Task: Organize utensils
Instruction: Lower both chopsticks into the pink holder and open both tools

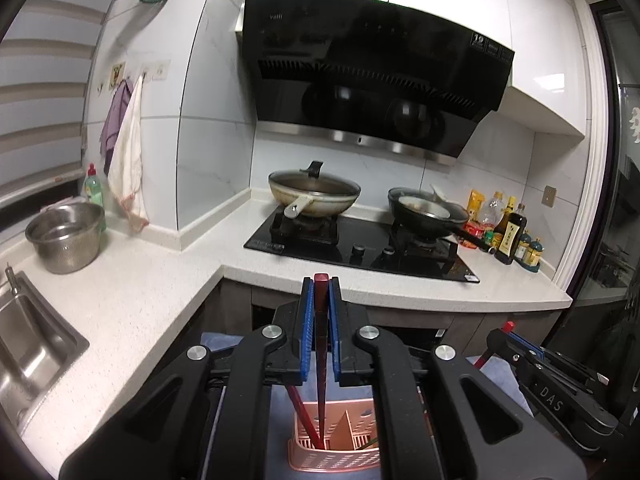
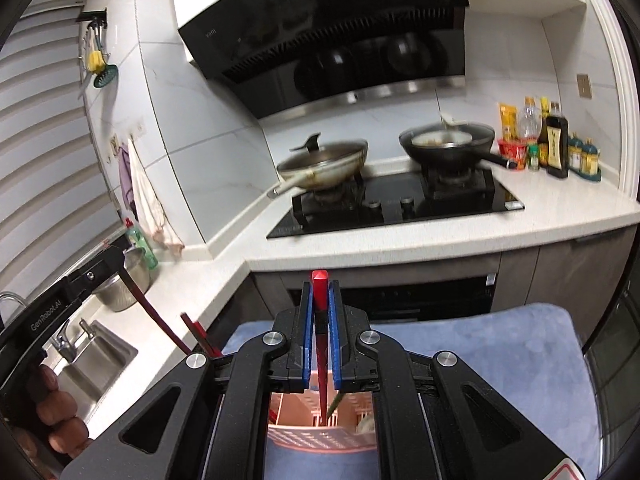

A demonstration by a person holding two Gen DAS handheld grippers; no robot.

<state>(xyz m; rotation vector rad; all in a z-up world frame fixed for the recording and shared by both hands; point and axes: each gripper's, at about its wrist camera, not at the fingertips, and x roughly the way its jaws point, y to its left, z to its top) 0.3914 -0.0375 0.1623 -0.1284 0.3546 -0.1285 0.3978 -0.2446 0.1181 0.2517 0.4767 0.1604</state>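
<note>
Both claws are busy with the same job. Left claw (image 1: 321, 292) is pinching a dark red chopstick (image 1: 320, 360) between its blue ribbed pads, the stick running down between the fingers with its thin end inside the pink basket (image 1: 334, 454) below. Right claw (image 2: 320, 296) is pressed on a brighter red chopstick (image 2: 320, 344) in the same way, its tip also reaching down into the basket (image 2: 320, 438).

To do this well, I'd say each stick should be kept close to upright and let go only once its tip is well down in a compartment, so it drops straight rather than tipping over the rim. The two claws sit close together over one small basket, so easing them off one at a time looks safer than both at once.

The chopsticks are slim, smooth, square at the top and tapering; they look lacquered and likely slippery, so the ribbed pads help. The basket is thin pink plastic, its wall slotted, with dividers inside; another red stick (image 1: 298, 410) already leans in it, and something green (image 2: 335, 402) pokes out too, though I can't tell what. It looks light enough to tip if a stick catches it. It stands on a soft blue-grey cushion (image 2: 500, 360), not on the speckled white table (image 1: 132, 280) beyond.
</note>
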